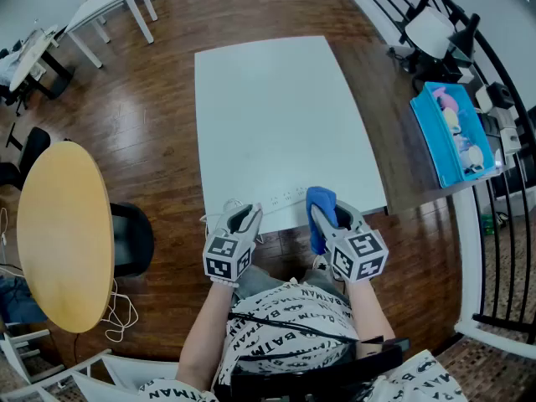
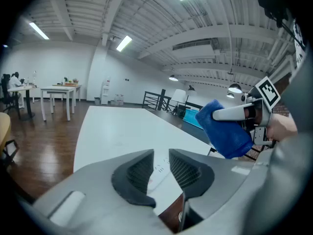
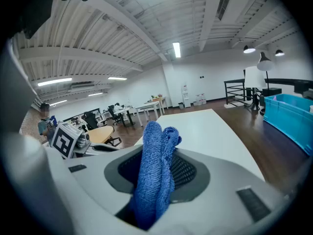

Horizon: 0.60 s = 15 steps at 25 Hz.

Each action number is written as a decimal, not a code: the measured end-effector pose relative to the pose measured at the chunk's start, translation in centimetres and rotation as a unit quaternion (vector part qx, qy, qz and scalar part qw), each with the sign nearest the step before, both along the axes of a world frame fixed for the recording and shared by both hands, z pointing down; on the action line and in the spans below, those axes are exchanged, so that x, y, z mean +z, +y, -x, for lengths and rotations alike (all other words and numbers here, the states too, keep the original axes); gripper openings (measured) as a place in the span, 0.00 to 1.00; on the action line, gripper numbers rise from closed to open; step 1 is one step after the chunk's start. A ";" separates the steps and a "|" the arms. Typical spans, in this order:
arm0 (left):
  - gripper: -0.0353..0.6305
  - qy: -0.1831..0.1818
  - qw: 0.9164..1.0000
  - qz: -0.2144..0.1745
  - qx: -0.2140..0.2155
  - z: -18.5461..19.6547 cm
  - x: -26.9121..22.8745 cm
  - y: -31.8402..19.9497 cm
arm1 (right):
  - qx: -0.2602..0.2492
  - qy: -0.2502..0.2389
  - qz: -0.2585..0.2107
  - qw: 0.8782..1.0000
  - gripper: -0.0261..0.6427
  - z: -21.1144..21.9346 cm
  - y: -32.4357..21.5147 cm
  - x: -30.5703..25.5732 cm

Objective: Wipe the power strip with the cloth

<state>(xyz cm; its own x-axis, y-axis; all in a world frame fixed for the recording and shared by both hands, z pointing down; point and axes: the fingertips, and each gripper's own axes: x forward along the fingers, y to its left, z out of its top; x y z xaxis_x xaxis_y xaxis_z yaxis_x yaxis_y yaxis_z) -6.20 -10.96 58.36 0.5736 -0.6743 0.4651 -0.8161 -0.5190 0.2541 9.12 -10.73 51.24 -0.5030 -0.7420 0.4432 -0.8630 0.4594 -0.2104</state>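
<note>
A white power strip (image 1: 283, 198) lies along the near edge of the white table (image 1: 268, 115). In the left gripper view the power strip (image 2: 159, 174) shows through the narrow gap between the jaws. My left gripper (image 1: 244, 219) hovers just before that edge, slightly open (image 2: 161, 156), with nothing between its pads. My right gripper (image 1: 327, 216) is at the strip's right end, shut on a folded blue cloth (image 1: 320, 201). The cloth (image 3: 156, 175) stands up between the right jaws (image 3: 157, 166). From the left gripper view the cloth (image 2: 225, 129) hangs to the right.
A round yellow table (image 1: 63, 233) and a black chair (image 1: 134, 239) stand to the left. A blue bin (image 1: 452, 132) sits at the right by a black railing (image 1: 502, 224). White desks (image 1: 109, 2) are at the far left. Wooden floor surrounds the table.
</note>
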 end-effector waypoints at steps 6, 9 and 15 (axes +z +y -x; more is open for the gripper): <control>0.47 -0.070 0.995 -0.004 0.077 -0.7 4.1 -0.3 | 0.002 0.005 0.002 1.000 0.24 0.2 -0.1 0.4; 0.55 -0.106 0.988 -0.002 0.113 -0.9 6.1 -0.5 | 0.008 0.006 0.004 1.000 0.24 0.2 -0.1 0.6; 0.61 -0.159 0.970 0.012 0.183 -1.5 10.6 -1.6 | 0.019 0.014 0.006 1.000 0.24 0.5 0.0 0.9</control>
<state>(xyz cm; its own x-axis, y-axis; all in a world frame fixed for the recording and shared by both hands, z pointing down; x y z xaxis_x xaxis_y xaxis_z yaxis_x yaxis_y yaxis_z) -4.72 -12.58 68.94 0.5983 -0.4381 0.6709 -0.6168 -0.7863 0.0366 8.57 -10.73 52.18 -0.4615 -0.7556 0.4648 -0.8856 0.4231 -0.1914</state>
